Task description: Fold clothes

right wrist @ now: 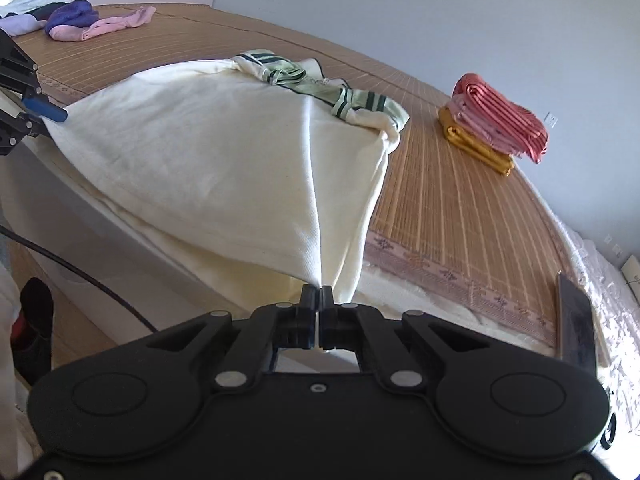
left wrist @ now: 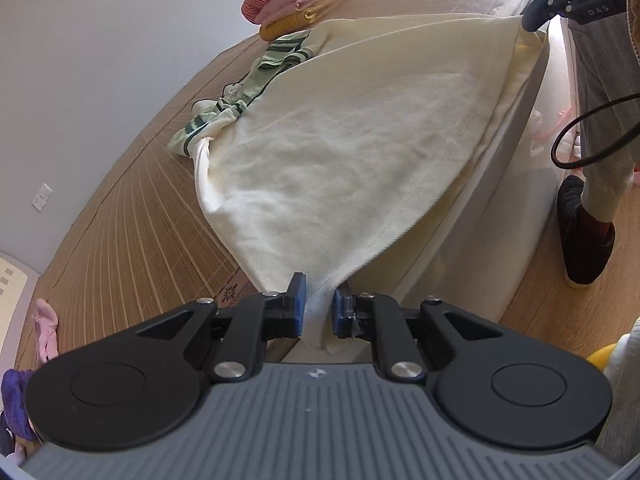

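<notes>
A cream garment with green striped trim is stretched taut above the bed's edge, its far part resting on the bamboo mat. My left gripper is shut on one bottom corner between its blue pads. At the top right of the left wrist view, my right gripper pinches the other corner. In the right wrist view the right gripper is shut tight on the cream garment, and the left gripper holds the opposite corner at the far left.
A folded stack of red-striped, pink and mustard clothes sits on the mat beyond the garment. Loose purple and pink clothes lie near the headboard. A dark flat device lies at the bed's edge. A person's leg and slipper stand beside the bed, with a black cable.
</notes>
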The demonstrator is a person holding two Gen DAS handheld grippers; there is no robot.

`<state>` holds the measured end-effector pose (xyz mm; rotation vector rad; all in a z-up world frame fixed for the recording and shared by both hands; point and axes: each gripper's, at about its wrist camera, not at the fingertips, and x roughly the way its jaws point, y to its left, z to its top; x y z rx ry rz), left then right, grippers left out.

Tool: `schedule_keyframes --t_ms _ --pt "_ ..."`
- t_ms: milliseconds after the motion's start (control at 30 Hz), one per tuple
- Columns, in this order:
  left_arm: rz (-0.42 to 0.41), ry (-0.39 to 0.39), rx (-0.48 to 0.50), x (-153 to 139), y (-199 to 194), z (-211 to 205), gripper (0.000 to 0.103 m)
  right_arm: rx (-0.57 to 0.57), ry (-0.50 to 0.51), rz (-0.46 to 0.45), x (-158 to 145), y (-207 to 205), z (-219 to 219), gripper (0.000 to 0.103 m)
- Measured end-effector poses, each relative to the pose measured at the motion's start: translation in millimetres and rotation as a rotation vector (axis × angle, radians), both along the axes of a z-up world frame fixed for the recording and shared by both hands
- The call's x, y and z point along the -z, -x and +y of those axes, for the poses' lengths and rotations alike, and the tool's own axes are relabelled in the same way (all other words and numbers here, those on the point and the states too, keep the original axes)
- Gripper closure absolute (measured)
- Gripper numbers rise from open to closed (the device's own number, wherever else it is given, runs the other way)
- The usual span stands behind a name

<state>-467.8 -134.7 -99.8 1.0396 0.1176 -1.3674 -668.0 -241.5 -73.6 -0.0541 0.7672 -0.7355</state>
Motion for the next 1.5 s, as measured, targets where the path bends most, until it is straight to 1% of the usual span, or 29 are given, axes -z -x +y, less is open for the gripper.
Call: schedule_keyframes --t_ms 67,100,167,200,233,300,367,433,500,567,600,633,700,733,800,867,900,933,1000,1067,1100,1133,1167,1233,1267,1333,1400,1433,1500 --pt "0.017 -0.008 -0.019 -3 -7 4 0.087 -0.027 -0.042 0.013 3 0 2 0.101" --pt "0.022 -0.011 -0.032 -5 -10 6 0.087 -0.035 -0.069 0.003 3 2 1 0.1" --pt "0.023 -0.011 -0.064 -7 -16 10 0.087 -0.047 -0.123 -0.023 2 7 0 0.096" --pt "0.032 -0.009 -0.079 -9 -20 12 0.087 -0.05 -0.136 -0.058 -1 10 -2 0.093" --pt "0.052 -0.002 -0.092 -12 -23 13 0.087 -0.052 -0.152 -0.09 -4 14 -3 0.082" --pt "0.076 0.008 -0.115 -17 -28 15 0.087 -0.059 -0.18 -0.187 -17 23 -10 0.07" --pt "0.078 0.002 -0.115 -19 -28 15 0.087 -0.066 -0.207 -0.285 -29 32 -17 0.067" --pt "0.08 -0.004 -0.113 -18 -27 14 0.087 -0.067 -0.185 -0.351 -42 32 -33 0.058" --pt "0.072 -0.008 -0.108 -17 -26 13 0.087 -0.05 -0.146 -0.345 -52 20 -55 0.055" --pt "0.06 0.006 -0.116 -17 -24 12 0.087 -0.023 -0.097 -0.313 -60 0 -91 0.055" --pt "0.06 0.016 -0.124 -18 -24 12 0.087 -0.011 -0.096 -0.299 -61 -11 -111 0.057" --pt "0.063 0.024 -0.132 -19 -25 13 0.087 -0.001 -0.11 -0.289 -62 -22 -132 0.063" --pt "0.068 0.025 -0.14 -19 -25 14 0.086 -0.007 -0.168 -0.268 -60 -45 -170 0.068" --pt "0.066 0.022 -0.142 -18 -24 13 0.086 -0.014 -0.203 -0.251 -58 -55 -187 0.073" --pt "0.068 0.015 -0.148 -15 -23 12 0.086 0.004 -0.226 -0.24 -50 -72 -208 0.073" --pt "0.075 0.004 -0.156 -12 -23 11 0.087 0.027 -0.224 -0.217 -37 -82 -222 0.079" --pt "0.079 0.0 -0.16 -11 -23 11 0.087 0.031 -0.205 -0.203 -31 -84 -225 0.095" --pt "0.083 -0.002 -0.162 -10 -24 10 0.087 0.032 -0.184 -0.192 -26 -84 -226 0.099" --pt "0.09 -0.005 -0.167 -8 -25 10 0.086 0.04 -0.136 -0.154 -22 -82 -226 0.099" --pt "0.097 -0.009 -0.171 -7 -25 9 0.086 0.039 -0.137 -0.172 -25 -76 -228 0.099" --pt "0.101 -0.01 -0.174 -6 -26 9 0.086 0.036 -0.143 -0.163 -24 -76 -229 0.098" --pt "0.105 -0.012 -0.176 -5 -26 9 0.086 0.033 -0.143 -0.153 -21 -76 -230 0.094" --pt "0.108 -0.014 -0.178 -5 -27 8 0.086 0.031 -0.128 -0.165 -19 -73 -228 0.092" --pt "0.116 -0.017 -0.183 -3 -28 8 0.086 0.032 -0.159 -0.187 -24 -65 -221 0.082" --pt "0.12 -0.016 -0.186 -3 -28 8 0.086 0.028 -0.177 -0.212 -28 -59 -215 0.08" --pt "0.126 -0.01 -0.191 -3 -29 9 0.086 0.014 -0.209 -0.254 -35 -44 -196 0.065" --pt "0.122 -0.011 -0.19 -2 -28 9 0.086 -0.006 -0.237 -0.285 -40 -29 -170 0.057" --pt "0.118 -0.014 -0.188 -2 -28 8 0.086 -0.006 -0.246 -0.287 -37 -23 -157 0.055" --pt "0.109 -0.021 -0.18 -1 -28 7 0.086 0.018 -0.239 -0.285 -27 -11 -128 0.055"
